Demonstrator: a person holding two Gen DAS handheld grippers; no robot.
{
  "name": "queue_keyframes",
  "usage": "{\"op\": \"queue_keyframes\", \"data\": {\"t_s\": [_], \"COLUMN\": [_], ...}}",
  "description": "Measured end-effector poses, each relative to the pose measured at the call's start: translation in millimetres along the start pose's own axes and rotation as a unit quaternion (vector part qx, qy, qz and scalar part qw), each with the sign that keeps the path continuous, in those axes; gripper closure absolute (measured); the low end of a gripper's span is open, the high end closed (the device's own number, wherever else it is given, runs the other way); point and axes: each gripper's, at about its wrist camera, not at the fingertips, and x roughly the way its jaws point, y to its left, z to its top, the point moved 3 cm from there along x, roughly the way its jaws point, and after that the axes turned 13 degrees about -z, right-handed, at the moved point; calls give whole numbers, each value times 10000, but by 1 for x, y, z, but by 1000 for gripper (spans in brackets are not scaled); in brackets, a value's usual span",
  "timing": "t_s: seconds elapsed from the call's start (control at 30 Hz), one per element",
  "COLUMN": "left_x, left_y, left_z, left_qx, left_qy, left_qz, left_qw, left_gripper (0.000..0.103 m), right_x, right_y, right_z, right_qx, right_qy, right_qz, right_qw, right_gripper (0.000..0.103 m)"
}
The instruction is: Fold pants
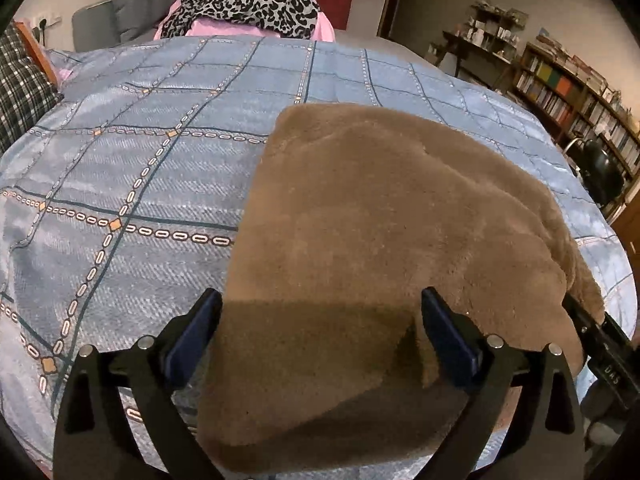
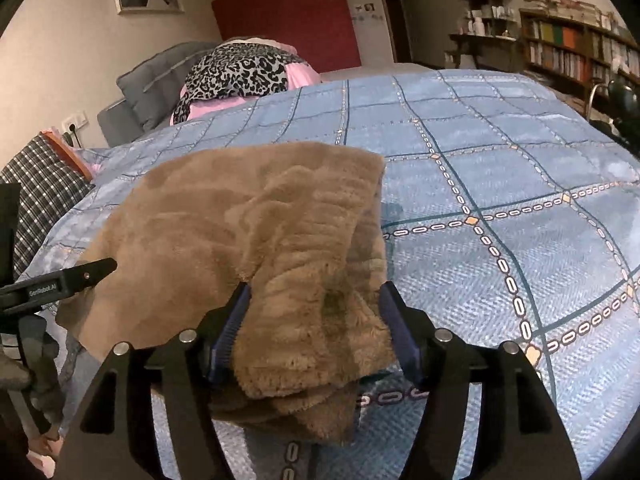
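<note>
Brown fleece pants point(image 1: 380, 208) lie folded into a thick block on the blue checked bedcover point(image 1: 120, 160). My left gripper point(image 1: 320, 316) stands open wide over the near left part of the block, one finger at its left edge and the other on top of the fleece. In the right wrist view the pants point(image 2: 224, 216) show a bunched, ribbed end. My right gripper point(image 2: 315, 289) is open astride that end, with the fleece filling the gap between its blue pads. The left gripper's black finger point(image 2: 80, 276) pokes in from the left there.
A leopard-print cloth point(image 1: 244, 0) on a pink pile sits at the far end of the bed, beside grey cushions point(image 1: 132, 0). A plaid pillow point(image 1: 20, 88) lies far left. Bookshelves point(image 1: 580, 92) and a dark chair point(image 1: 600, 168) stand to the right of the bed.
</note>
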Motion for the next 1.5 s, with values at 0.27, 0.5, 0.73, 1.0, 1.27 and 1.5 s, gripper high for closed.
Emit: {"op": "queue_keyframes", "data": {"t_s": [0.27, 0.5, 0.73, 1.0, 1.27, 1.5], "left_x": [-22, -36, -41, -27, -4, 24], "left_y": [-11, -22, -21, 0, 8, 34], "left_z": [15, 18, 23, 36, 39, 33], "left_qx": [146, 309, 348, 113, 75, -563], "left_qy": [-147, -189, -230, -124, 238, 750], "left_qz": [222, 264, 208, 40, -507, -1489], "left_qw": [9995, 9990, 9989, 9999, 9984, 9844], "left_gripper": [3, 3, 3, 3, 3, 3], "right_x": [-21, -41, -29, 10, 30, 51], "right_y": [0, 5, -12, -29, -24, -27], "right_z": [14, 21, 26, 32, 37, 34], "right_qx": [159, 171, 457, 889, 764, 914], "right_qy": [-41, -201, 1, 563, 777, 1228], "right_qz": [43, 142, 115, 482, 689, 1197], "right_qw": [9999, 9996, 9989, 9933, 9917, 9809], "right_gripper": [37, 31, 21, 21, 20, 14]}}
